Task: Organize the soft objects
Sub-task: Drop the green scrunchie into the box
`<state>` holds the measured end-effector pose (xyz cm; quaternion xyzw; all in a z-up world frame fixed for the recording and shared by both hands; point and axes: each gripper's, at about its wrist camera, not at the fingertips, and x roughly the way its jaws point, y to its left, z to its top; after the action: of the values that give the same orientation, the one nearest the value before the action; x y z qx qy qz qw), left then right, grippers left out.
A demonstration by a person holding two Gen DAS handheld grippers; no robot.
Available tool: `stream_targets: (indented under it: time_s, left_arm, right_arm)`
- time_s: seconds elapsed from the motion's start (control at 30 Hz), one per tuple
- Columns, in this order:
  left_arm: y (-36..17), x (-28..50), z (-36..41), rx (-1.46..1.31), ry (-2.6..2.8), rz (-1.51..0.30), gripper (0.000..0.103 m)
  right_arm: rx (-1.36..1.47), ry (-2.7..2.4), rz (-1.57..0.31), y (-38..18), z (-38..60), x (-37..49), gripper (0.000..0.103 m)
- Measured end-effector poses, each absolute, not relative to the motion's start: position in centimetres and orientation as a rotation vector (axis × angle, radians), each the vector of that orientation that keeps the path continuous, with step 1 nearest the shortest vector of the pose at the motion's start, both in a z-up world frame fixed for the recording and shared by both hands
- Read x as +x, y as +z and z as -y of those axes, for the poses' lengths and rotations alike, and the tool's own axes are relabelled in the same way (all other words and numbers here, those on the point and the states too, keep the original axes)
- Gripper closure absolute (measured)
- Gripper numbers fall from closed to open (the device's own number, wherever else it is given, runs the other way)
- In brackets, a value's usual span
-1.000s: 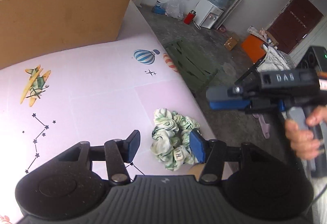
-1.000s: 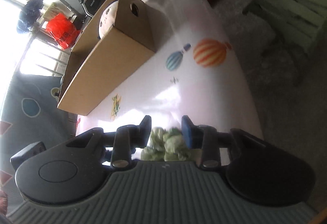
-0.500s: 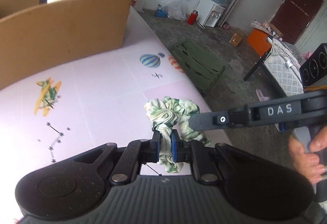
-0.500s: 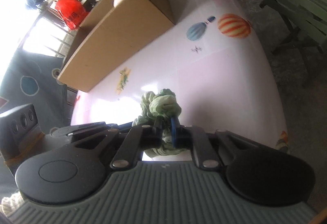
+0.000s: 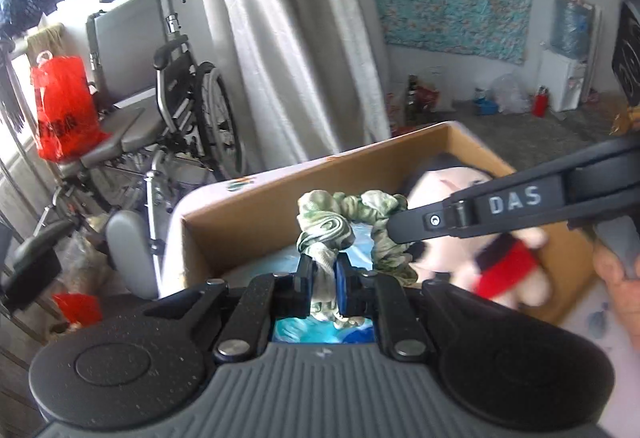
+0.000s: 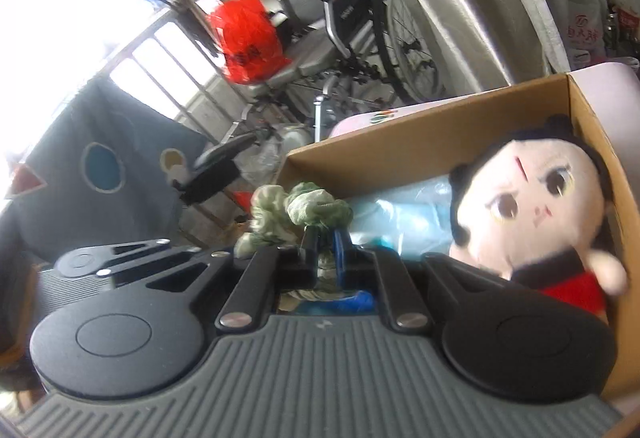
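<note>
A green-and-white scrunchie hangs stretched between both grippers above the open cardboard box. My left gripper is shut on its lower left loop. My right gripper is shut on its other side; its arm crosses the left wrist view from the right. In the right wrist view the scrunchie bunches just past the fingers, over the box. A plush doll with black hair and red clothes lies in the box, on pale blue plastic-wrapped items.
The box stands on a pink table. Behind it are a wheelchair, a red plastic bag, a white curtain and a window railing. A water dispenser stands by the far wall.
Both grippers have lifted the scrunchie off the pink table and carried it over the open box. One second ago both were open around it; they have since shut on it.
</note>
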<state>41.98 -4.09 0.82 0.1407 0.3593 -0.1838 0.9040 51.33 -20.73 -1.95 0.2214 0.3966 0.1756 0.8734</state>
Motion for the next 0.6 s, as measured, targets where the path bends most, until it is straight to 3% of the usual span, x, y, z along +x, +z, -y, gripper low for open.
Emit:
stream_targets:
  time_s: [0.13, 0.37, 0.5, 0.6]
  left_arm:
    - [-2.2, 51.0, 3.1, 0.421, -0.257, -0.807, 0.091]
    - [-8.7, 59.2, 0.5, 0.464, -0.17, -1.006, 0.085]
    - [-8.8, 59.2, -0.1, 0.481, -0.146, -0.997, 0.059]
    - [-8.0, 58.2, 1.1, 0.592, -0.146, -0.961, 0.058]
  right_arm:
    - [0.397, 0.31, -0.952, -5.9, 16.2, 60.8, 0.098]
    - [0.462, 0.272, -1.031, -12.5, 13.7, 66.0, 0.096]
    - [0.433, 0.297, -1.019, -12.8, 12.8, 66.3, 0.095]
    - [0.376, 0.3, -1.005, -11.4, 12.9, 66.0, 0.094]
